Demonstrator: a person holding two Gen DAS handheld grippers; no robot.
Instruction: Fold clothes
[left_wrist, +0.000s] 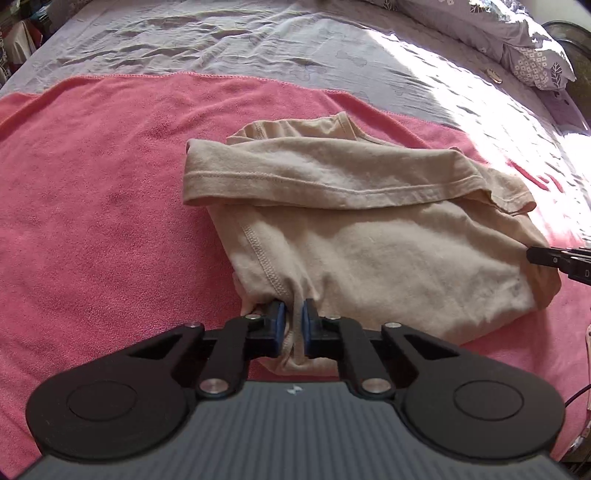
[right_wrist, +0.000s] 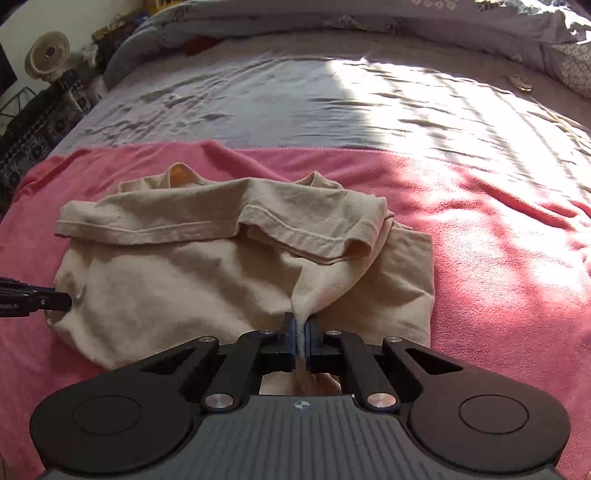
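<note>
Beige shirt (left_wrist: 369, 258) on pink towel (left_wrist: 92, 184), both grippers (left gripper (left_wrist: 293, 314), right gripper (right_wrist: 301, 326)) pinching its near edge, gripped folds hidden.

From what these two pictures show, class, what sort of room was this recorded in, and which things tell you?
Most likely a bedroom at home. The beige shirt lies on a pink towel spread over a bed with a wrinkled grey sheet, and a patterned pillow sits at its far corner.
</note>
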